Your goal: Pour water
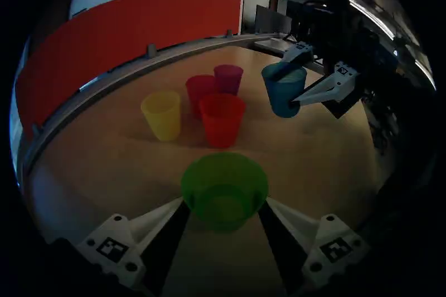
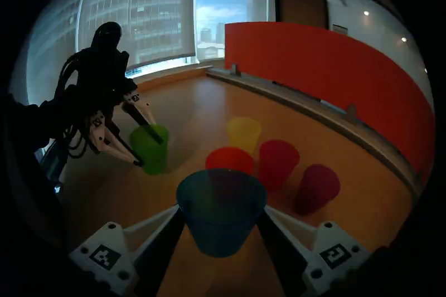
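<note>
A green cup [image 1: 224,188] sits upright between the fingers of my left gripper [image 1: 224,203], which is shut on it close over the wooden table [image 1: 312,157]. In the right gripper view the same green cup [image 2: 149,149] stands at the left in that gripper [image 2: 149,153]. My right gripper [image 2: 221,212] is shut on a blue cup [image 2: 221,213]. From the left gripper view the blue cup [image 1: 284,89] hangs above the table at the right, slightly tilted, held by the right gripper [image 1: 285,88]. I cannot make out water in either cup.
Between the two held cups stand a yellow cup [image 1: 161,114], an orange cup [image 1: 222,118], a red cup [image 1: 199,89] and a magenta cup [image 1: 228,77]. A red partition [image 1: 128,29] runs along the table's far edge. A person's dark arm [image 2: 83,96] holds the left gripper.
</note>
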A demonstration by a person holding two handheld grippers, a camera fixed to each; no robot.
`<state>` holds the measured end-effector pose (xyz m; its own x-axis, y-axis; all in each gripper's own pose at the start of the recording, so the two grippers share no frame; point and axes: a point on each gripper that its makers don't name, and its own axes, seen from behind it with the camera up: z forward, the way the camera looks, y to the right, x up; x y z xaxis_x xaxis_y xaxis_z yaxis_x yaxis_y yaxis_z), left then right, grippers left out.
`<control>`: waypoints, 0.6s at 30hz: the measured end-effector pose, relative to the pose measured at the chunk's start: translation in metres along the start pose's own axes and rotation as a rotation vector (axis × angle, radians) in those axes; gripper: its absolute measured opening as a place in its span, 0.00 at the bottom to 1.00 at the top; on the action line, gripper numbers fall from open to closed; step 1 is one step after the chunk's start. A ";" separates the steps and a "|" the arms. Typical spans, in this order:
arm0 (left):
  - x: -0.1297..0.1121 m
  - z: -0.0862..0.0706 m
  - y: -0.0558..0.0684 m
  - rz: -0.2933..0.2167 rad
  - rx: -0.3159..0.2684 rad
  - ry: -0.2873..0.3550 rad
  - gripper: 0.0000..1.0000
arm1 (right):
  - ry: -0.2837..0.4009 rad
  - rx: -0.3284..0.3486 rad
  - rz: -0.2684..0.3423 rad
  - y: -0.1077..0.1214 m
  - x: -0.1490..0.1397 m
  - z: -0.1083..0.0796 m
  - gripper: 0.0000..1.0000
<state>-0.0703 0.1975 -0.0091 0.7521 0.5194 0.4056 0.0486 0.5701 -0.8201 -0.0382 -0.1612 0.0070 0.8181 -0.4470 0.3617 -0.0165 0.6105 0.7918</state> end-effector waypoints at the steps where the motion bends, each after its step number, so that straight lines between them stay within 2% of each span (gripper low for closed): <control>1: -0.001 0.001 -0.001 0.002 0.002 -0.003 0.82 | 0.000 0.000 0.000 0.000 0.000 0.000 0.87; 18: -0.012 0.018 -0.007 -0.009 0.001 -0.016 0.82 | -0.007 -0.002 0.011 0.003 -0.006 0.005 0.87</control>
<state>-0.0910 0.1984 -0.0007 0.7408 0.5244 0.4198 0.0549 0.5756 -0.8159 -0.0457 -0.1602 0.0095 0.8141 -0.4442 0.3740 -0.0249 0.6167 0.7868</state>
